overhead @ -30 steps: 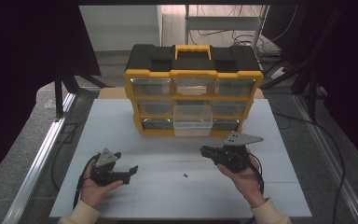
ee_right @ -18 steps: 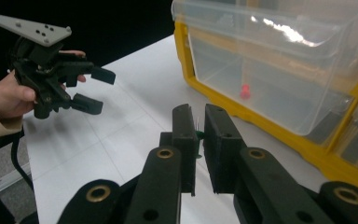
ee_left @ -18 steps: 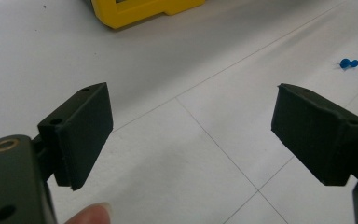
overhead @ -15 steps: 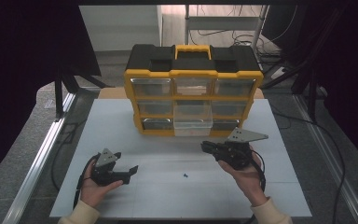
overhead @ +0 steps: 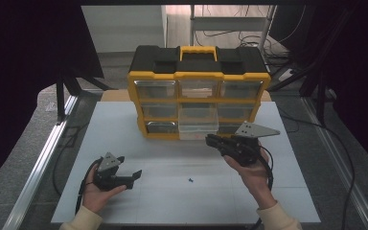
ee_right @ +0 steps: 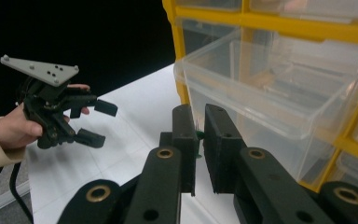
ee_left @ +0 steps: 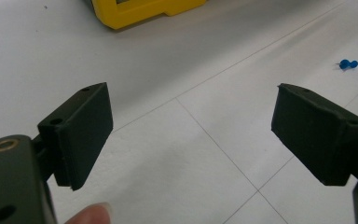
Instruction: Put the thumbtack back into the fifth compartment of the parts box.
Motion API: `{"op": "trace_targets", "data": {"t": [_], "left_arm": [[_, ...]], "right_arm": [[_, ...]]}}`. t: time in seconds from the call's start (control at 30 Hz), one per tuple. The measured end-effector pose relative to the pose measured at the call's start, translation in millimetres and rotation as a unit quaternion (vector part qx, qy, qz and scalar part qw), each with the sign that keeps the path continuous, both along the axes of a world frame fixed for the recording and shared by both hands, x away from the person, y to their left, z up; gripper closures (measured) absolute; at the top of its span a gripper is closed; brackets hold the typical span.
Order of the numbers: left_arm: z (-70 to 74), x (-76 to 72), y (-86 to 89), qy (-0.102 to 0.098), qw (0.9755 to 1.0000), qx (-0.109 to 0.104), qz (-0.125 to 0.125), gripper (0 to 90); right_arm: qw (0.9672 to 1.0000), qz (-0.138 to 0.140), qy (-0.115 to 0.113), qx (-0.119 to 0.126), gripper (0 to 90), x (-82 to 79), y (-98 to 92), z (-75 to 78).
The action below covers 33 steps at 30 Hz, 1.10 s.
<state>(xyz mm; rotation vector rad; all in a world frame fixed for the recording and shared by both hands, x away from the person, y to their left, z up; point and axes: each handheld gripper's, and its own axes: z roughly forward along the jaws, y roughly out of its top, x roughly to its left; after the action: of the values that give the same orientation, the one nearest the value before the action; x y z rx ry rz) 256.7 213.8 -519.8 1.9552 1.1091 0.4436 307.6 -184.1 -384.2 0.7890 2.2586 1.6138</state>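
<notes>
A small green pin [ee_right: 197,136] sits pinched between the nearly closed jaws of the right gripper [ee_right: 199,140]; little of it shows past the black pads. The right gripper [overhead: 214,140] is held above the table, just in front of a clear plastic drawer [overhead: 199,122] that stands pulled out from the middle of the bottom row of a yellow and black organizer box [overhead: 199,91]. In the right gripper view the drawer [ee_right: 279,93] lies just beyond the jaw tips, its front corner close to them.

A blue pushpin [overhead: 190,180] lies loose on the table between the two hands, nearer the person's edge. From the left gripper view the pushpin [ee_left: 348,64] is off beyond the jaws, well apart from them. The left gripper [overhead: 130,176] has its jaws spread wide with nothing between them and is held low over the table by the left hand [overhead: 98,190].

The table [overhead: 124,124] is a white board with thin seams dividing it into panels, and the organizer box stands at its far side. Aluminium rails [overhead: 43,158] run along both sides of the table. Beyond them is grey floor with black cables [overhead: 335,143], dark curtains at left and right, and a pale wall at the back.
</notes>
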Motion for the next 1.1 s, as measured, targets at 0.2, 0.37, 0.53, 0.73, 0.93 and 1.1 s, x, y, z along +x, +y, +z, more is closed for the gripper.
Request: {"op": "trace_targets", "data": {"t": [0.2,0.37,0.53,0.73,0.93,1.1], "left_arm": [[0.6,-0.3,-0.5,-0.001,1.0000,0.000,0.000,13.0],[1.2,-0.2,0.2,-0.002,1.0000,-0.001,0.002,13.0],[0.6,0.2,0.4,-0.001,1.0000,0.000,-0.001,13.0],[0.5,0.6,0.4,-0.002,1.0000,-0.001,0.001,13.0],[0.2,0.6,0.7,-0.002,1.0000,0.000,0.001,13.0],[-0.2,0.9,1.4,-0.001,1.0000,0.001,0.001,13.0]], "right_arm": [[0.9999,-0.006,-0.004,0.014,82.8,5.5,0.2,7.3],[0.9998,-0.012,-0.010,0.013,82.8,12.5,2.8,13.2],[0.9997,-0.016,-0.014,0.015,82.8,21.9,6.5,20.7],[0.9996,-0.025,-0.013,0.007,82.8,36.3,13.5,24.4],[0.9992,-0.034,-0.014,-0.013,82.8,49.0,23.4,26.4],[0.9988,-0.042,-0.015,-0.021,82.7,58.5,30.2,27.2]]}}
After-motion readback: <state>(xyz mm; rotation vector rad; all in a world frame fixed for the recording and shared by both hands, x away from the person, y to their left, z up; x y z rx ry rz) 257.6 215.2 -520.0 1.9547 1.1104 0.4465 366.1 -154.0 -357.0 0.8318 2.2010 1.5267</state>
